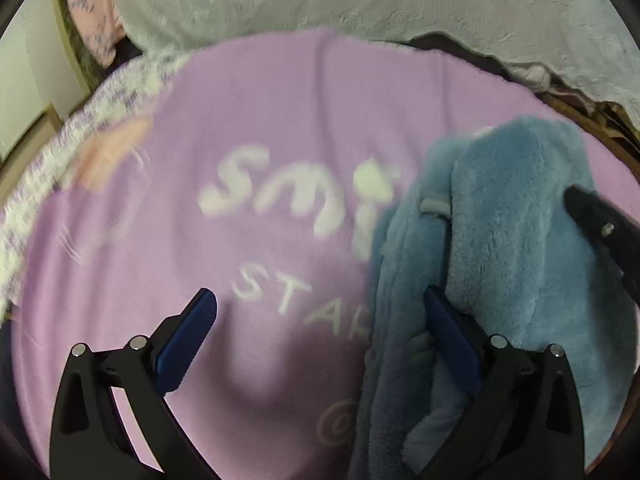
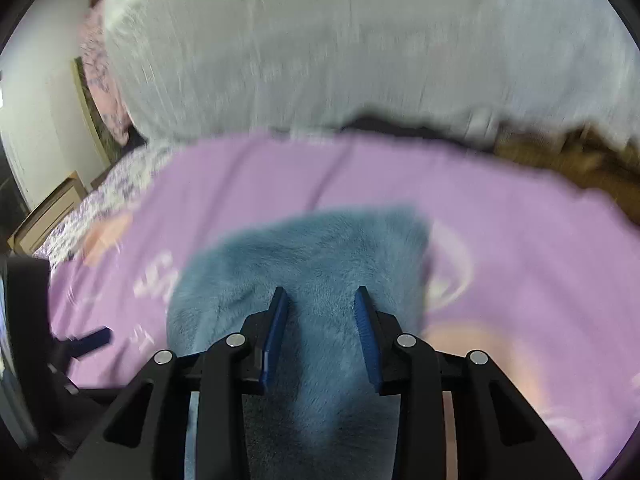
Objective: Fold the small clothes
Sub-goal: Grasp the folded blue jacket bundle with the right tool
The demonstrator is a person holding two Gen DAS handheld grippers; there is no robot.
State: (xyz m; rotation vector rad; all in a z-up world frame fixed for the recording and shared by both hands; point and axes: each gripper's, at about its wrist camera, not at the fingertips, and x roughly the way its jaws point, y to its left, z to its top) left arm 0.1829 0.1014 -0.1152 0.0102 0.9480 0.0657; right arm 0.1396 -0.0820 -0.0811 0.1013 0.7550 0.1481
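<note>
1. Patterned bedding (image 1: 60, 152): we are seeing it lying along the left edge of the purple blanket (image 1: 260, 100).
2. Left gripper (image 1: 320, 320): we are holding it over the purple blanket with its fingers spread wide apart, the right finger sitting against the blue fleece garment (image 1: 500, 240).
3. Blue fleece garment: it is hanging bunched above the blanket, right of the white lettering (image 1: 296, 196).
4. Right gripper (image 2: 322, 312): we are pinching the fleece between its fingers.
</note>
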